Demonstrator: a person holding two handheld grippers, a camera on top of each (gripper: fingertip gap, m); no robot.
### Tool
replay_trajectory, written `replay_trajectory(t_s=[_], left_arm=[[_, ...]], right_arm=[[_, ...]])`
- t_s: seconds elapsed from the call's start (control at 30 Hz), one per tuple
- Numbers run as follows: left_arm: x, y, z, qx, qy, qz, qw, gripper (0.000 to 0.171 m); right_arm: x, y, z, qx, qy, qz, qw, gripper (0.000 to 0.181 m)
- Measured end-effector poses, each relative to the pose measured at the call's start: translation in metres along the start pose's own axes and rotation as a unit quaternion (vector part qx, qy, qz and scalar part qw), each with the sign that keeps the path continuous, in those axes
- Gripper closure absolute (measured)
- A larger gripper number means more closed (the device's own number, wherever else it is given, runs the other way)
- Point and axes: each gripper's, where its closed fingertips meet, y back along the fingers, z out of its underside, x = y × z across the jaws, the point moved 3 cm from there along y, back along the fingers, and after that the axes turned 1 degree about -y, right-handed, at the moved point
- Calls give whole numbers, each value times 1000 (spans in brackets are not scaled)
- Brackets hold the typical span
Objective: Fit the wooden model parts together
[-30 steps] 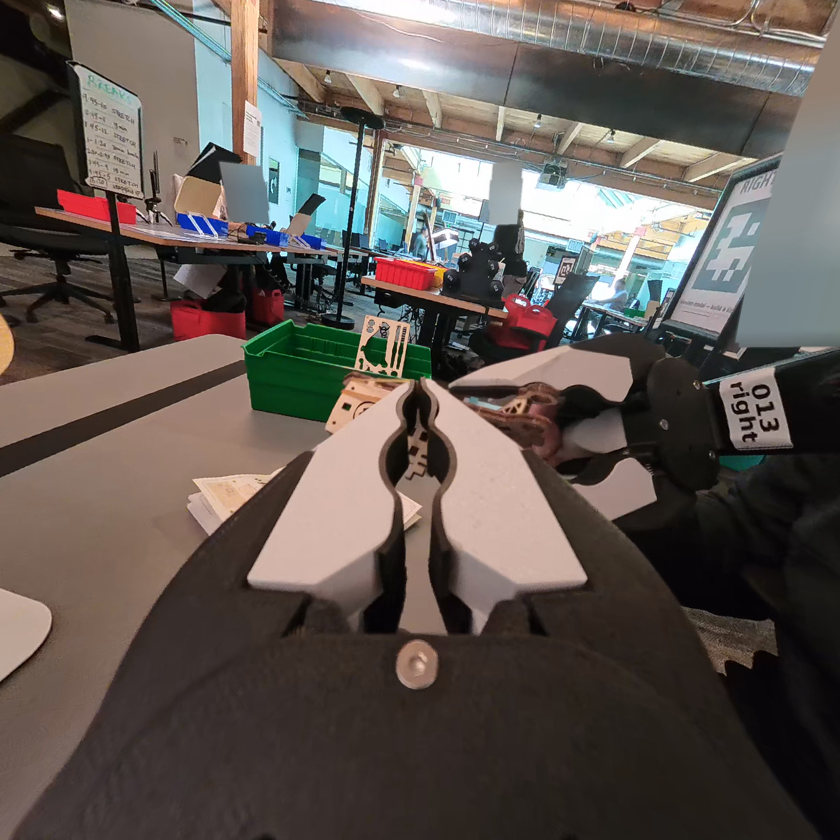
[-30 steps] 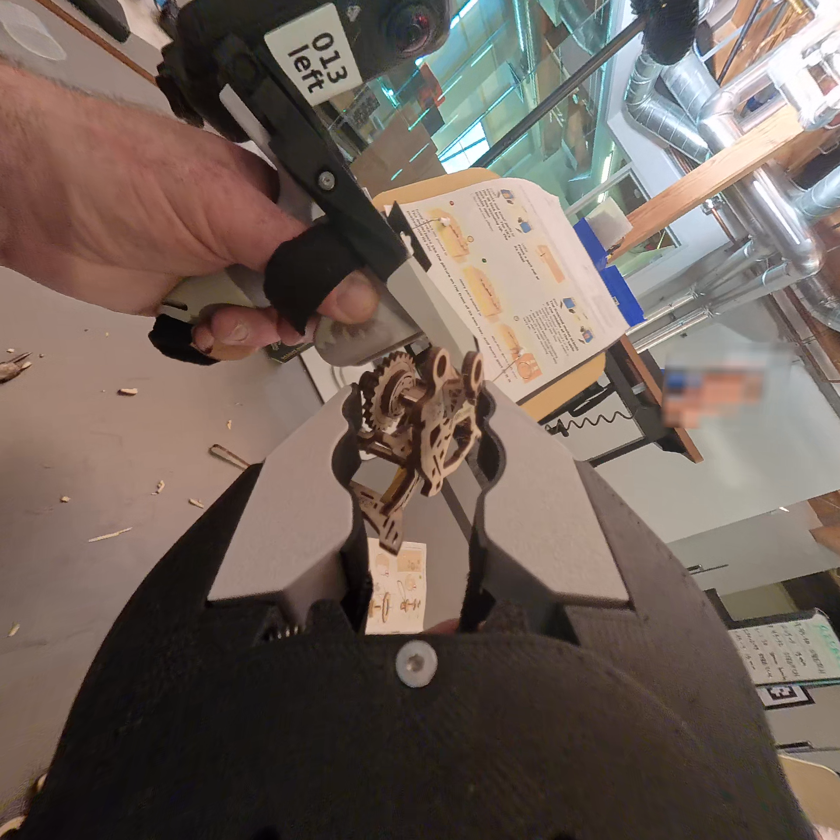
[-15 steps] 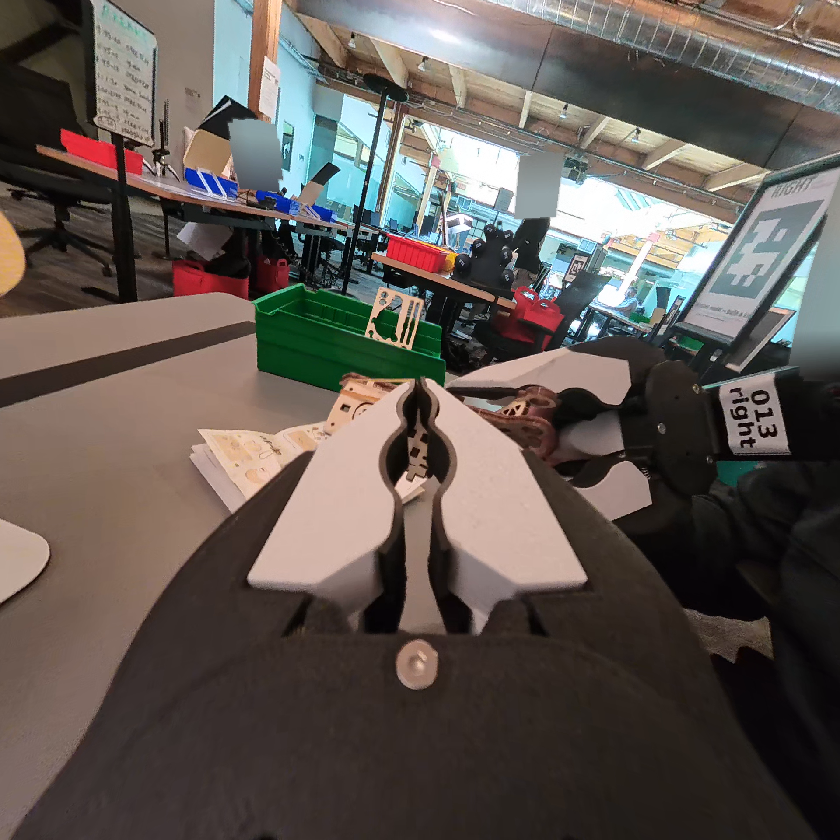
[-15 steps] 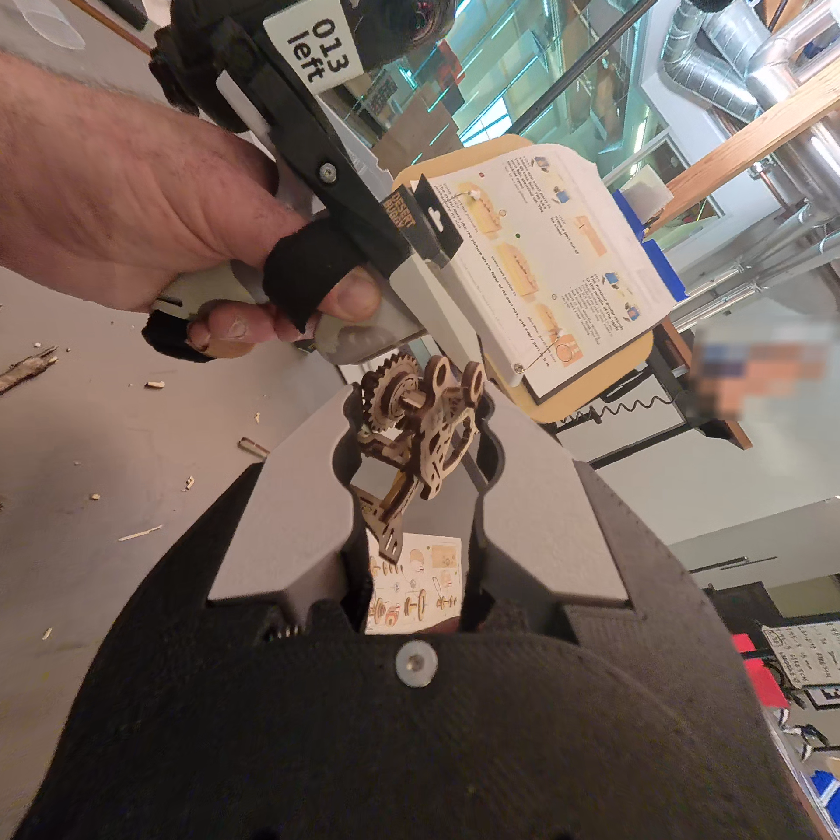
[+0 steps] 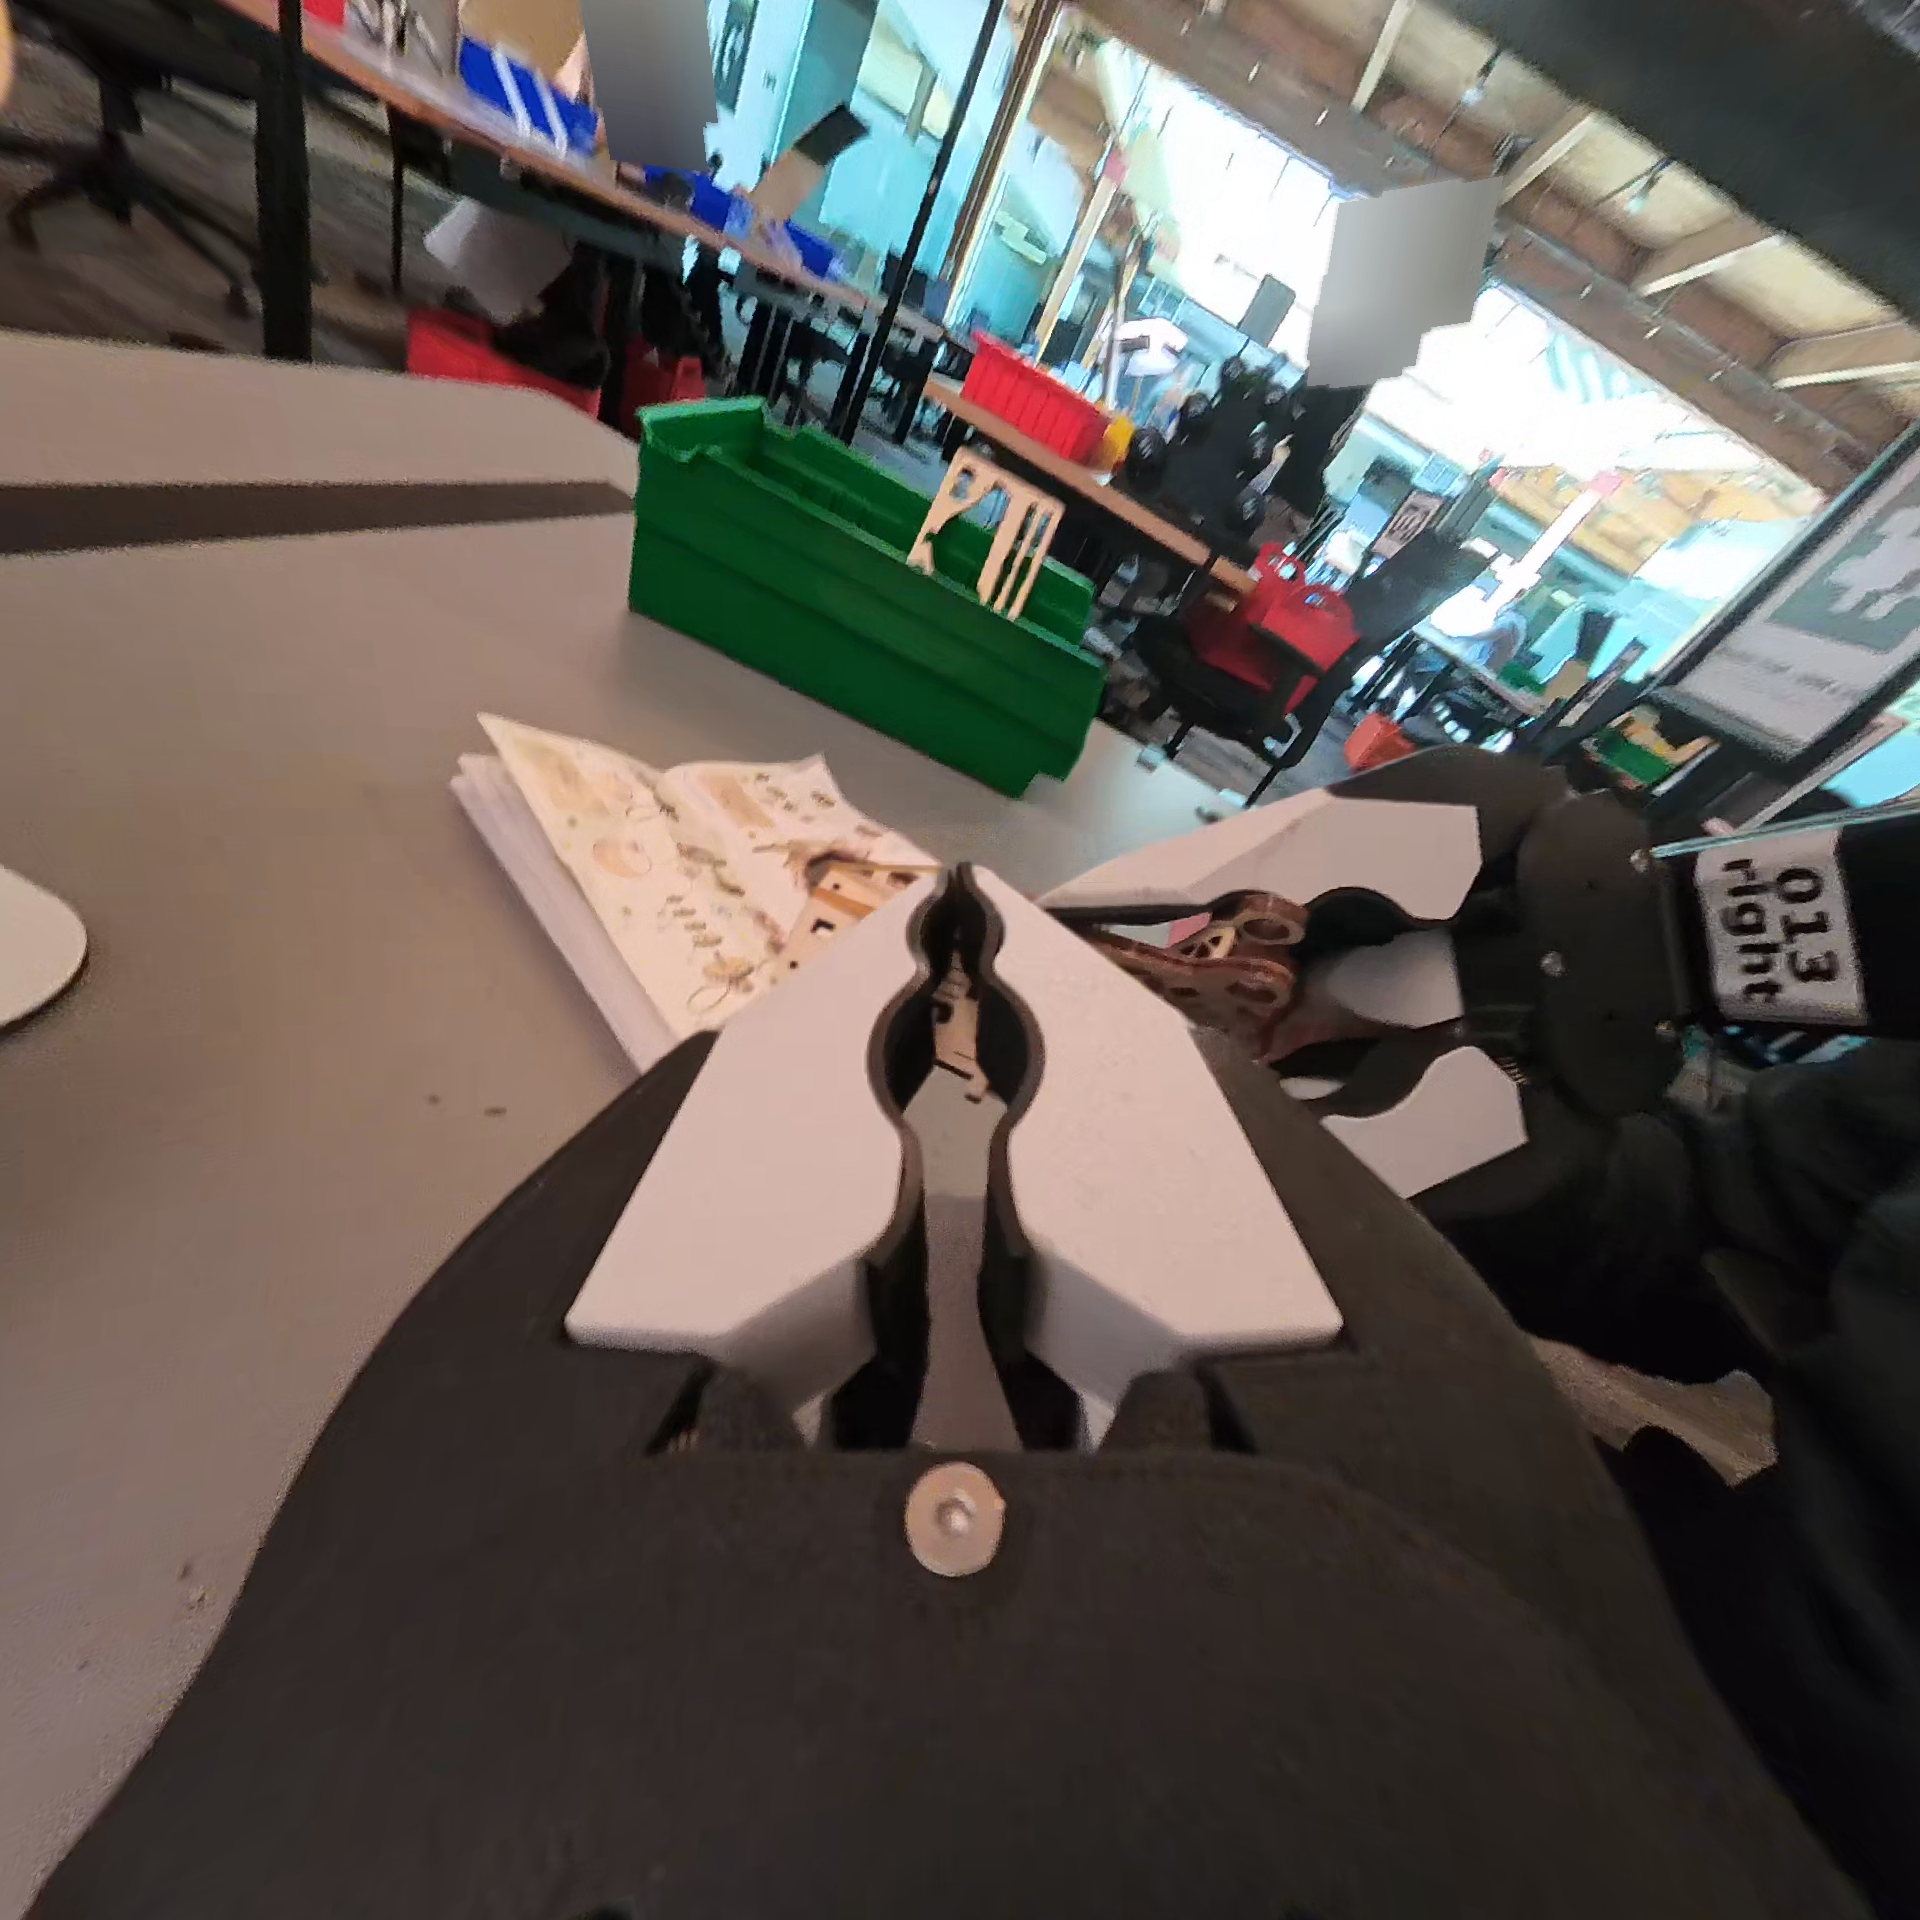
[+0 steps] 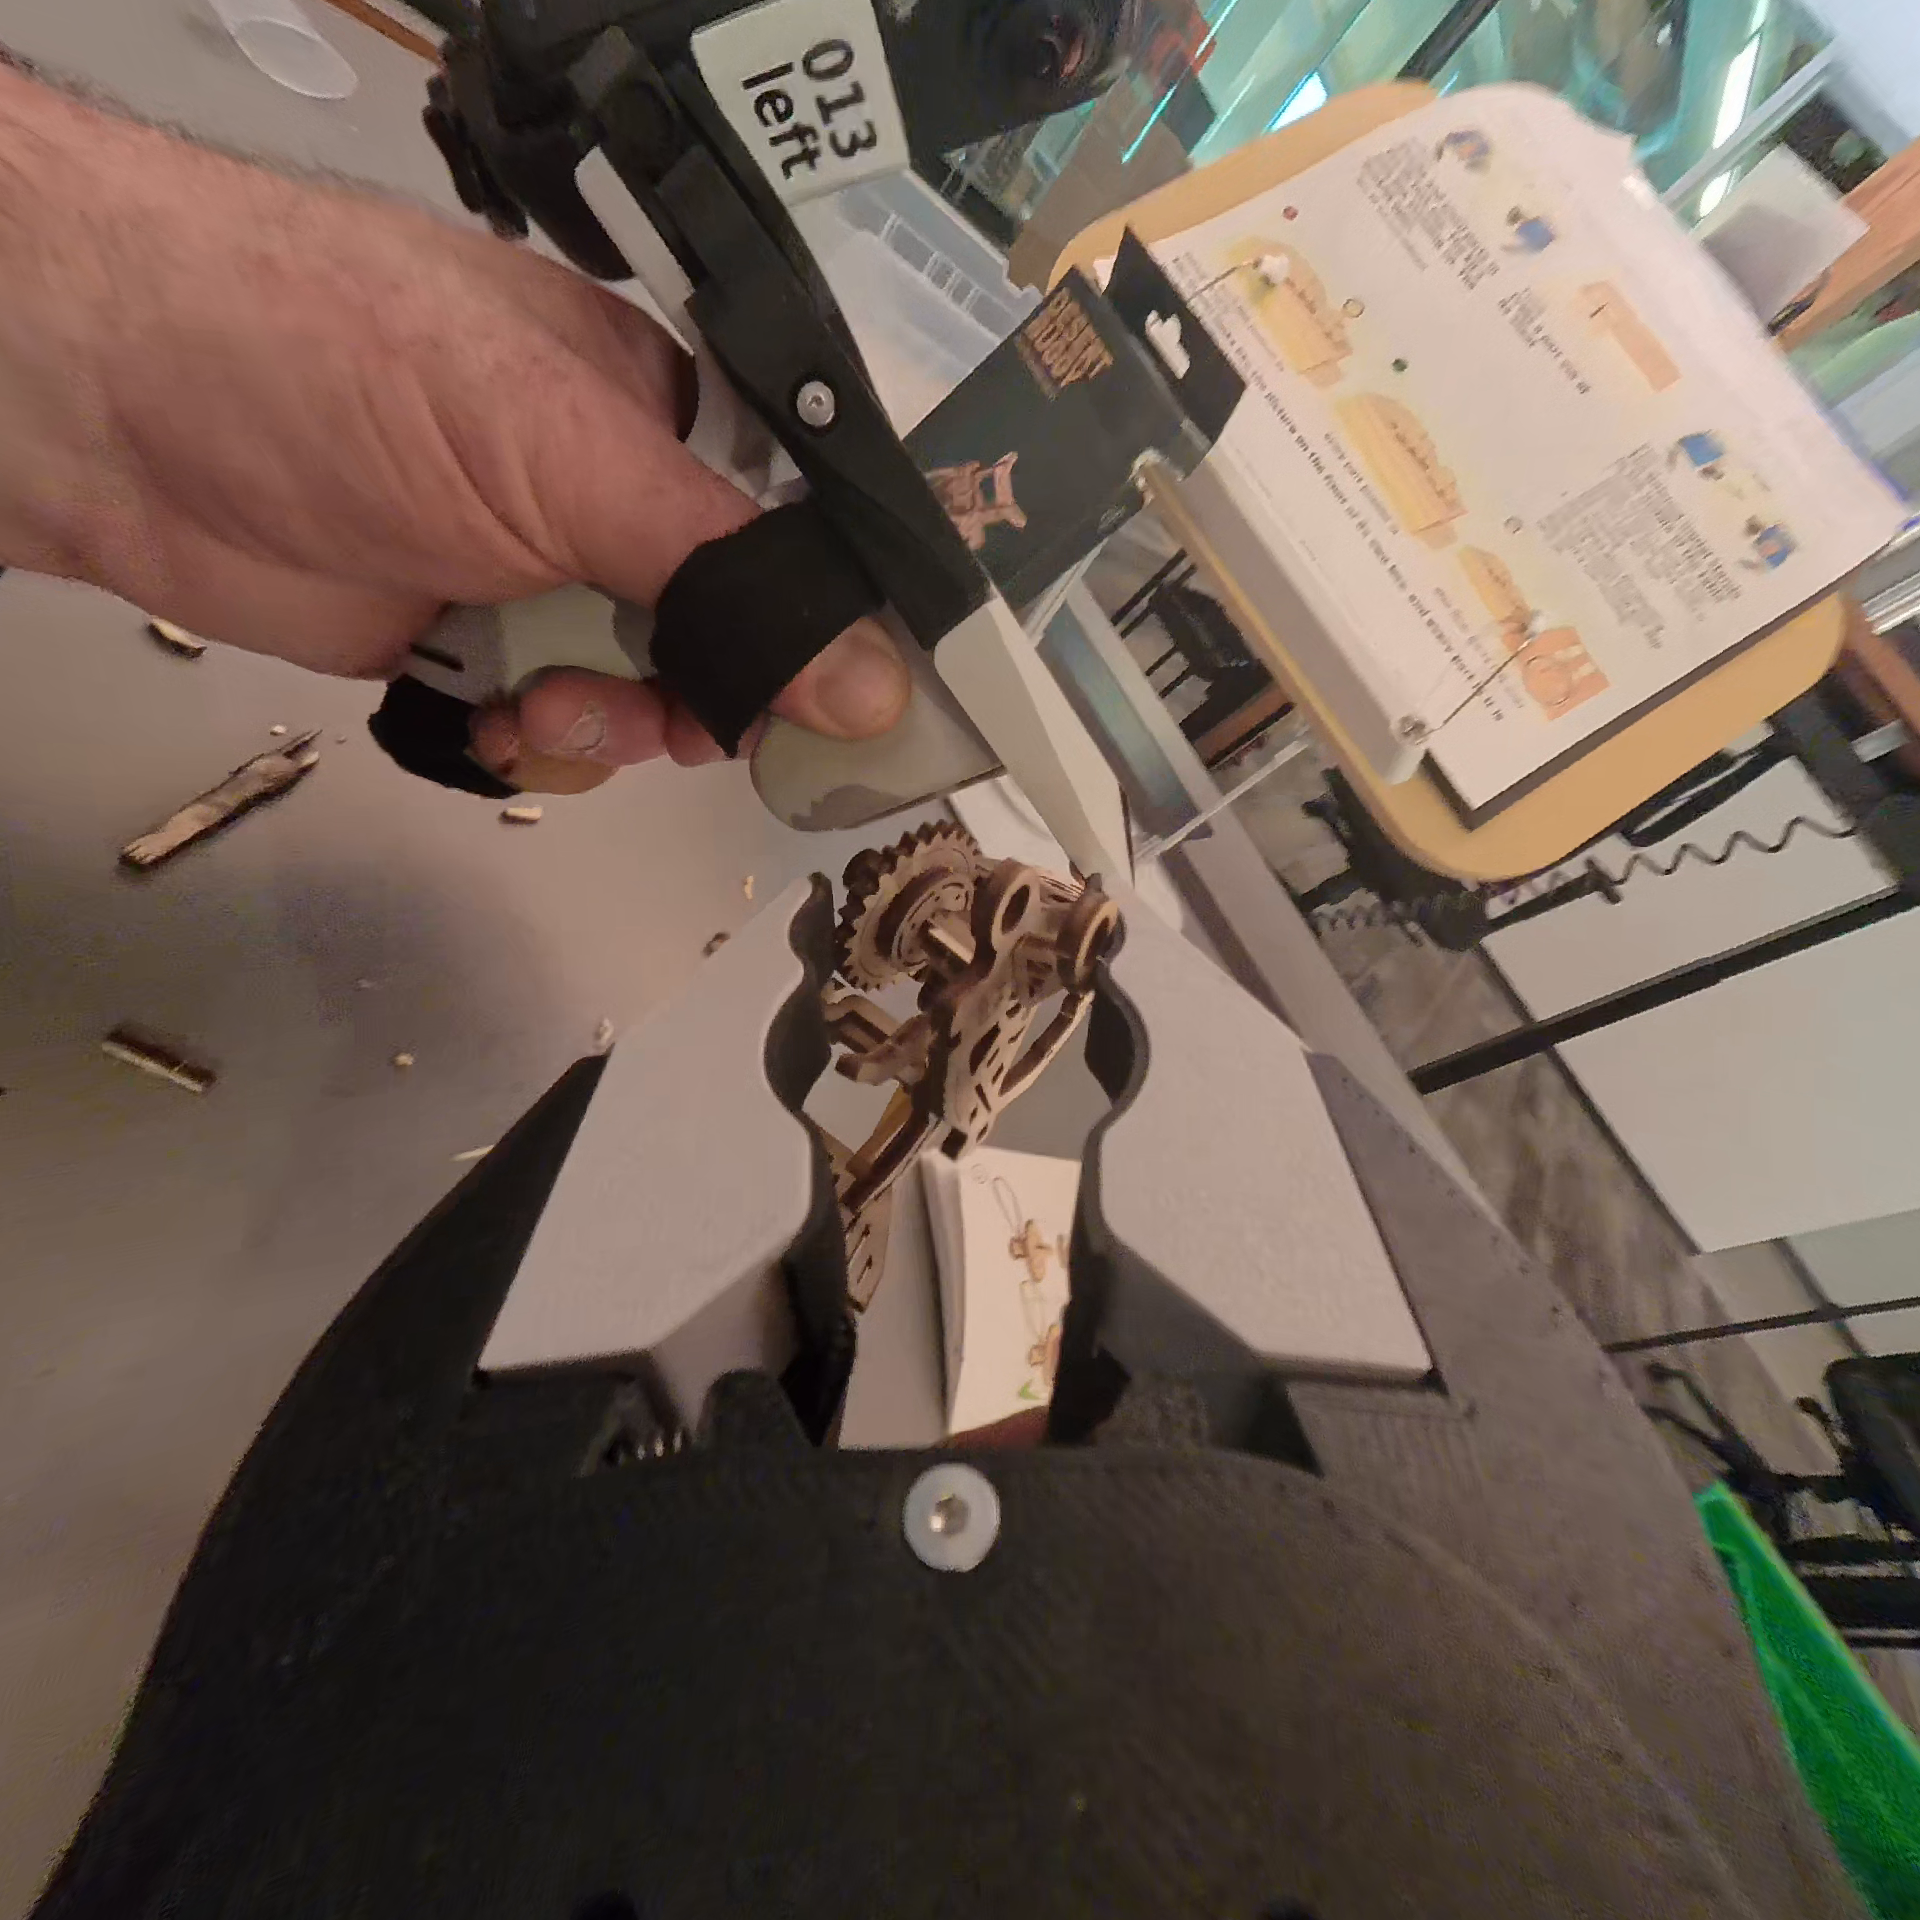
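Jaws pinch on both: left gripper (image 5: 958,883) nips a thin wooden piece (image 5: 954,1013); right gripper (image 6: 961,914) clamps the gear assembly (image 6: 951,961), above the surface. Mating step; next, align at the left's 2 o'clock.

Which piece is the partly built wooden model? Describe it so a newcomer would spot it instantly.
Start at the right gripper filling the lower half of the right wrist view. Clamped between its grey fingers is the wooden model, a dark laser-cut assembly. Its toothed gears on a small axle distinguish it from the flat wood scraps on the table.
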Motion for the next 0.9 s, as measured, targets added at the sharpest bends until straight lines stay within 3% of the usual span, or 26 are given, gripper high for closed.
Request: replay_trajectory(t_s=[0.2, 0.57, 0.9], left_arm=[[-13, -6, 36, -94, 3, -36, 995, 171], [-21, -18, 88, -221, -61, -90, 969, 171], [-20, -26, 100, -250, -127, -121, 952, 171]], right_arm=[[-22, -2, 26, -36, -44, -47, 997, 136], [-60, -2, 66, -116, -67, -99, 986, 132], [-66, 6, 69, -121, -96, -129, 980, 121]])
